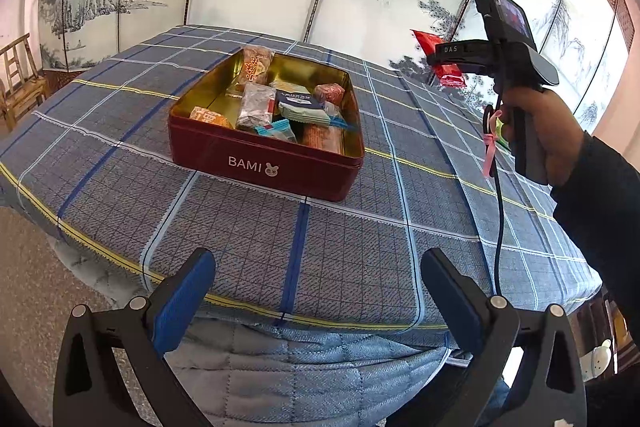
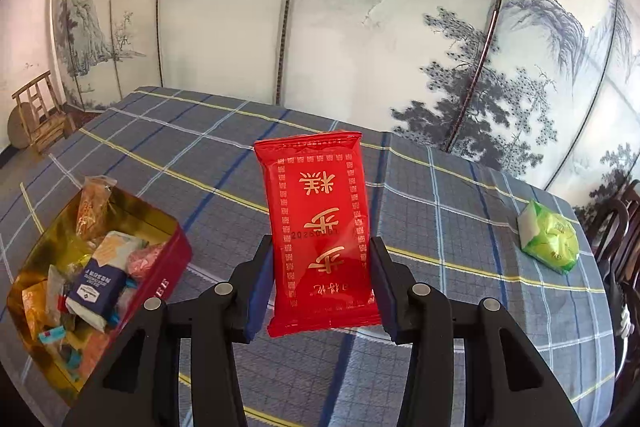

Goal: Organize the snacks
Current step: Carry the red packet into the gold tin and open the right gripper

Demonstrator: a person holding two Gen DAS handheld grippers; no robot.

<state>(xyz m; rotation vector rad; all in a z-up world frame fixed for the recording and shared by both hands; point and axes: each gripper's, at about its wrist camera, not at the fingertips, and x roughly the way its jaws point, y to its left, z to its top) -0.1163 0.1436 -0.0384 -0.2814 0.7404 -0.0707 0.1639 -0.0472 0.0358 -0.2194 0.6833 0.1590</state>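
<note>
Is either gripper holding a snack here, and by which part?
The right gripper holds the red packet by its long side edges, near the lower end. The left gripper is open, holding nothing.

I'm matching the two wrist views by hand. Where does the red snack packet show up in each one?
Left wrist: red snack packet at upper right, mostly hidden behind the right gripper, raised above the table.
Right wrist: centre, gripped between the blue pads.
Shared landmark: the red BAMI tin.

Black left gripper (image 1: 316,303) with blue-padded fingers (image 1: 182,303), silver pivot screws; dark-sleeved right hand (image 1: 548,131), black cable.
</note>
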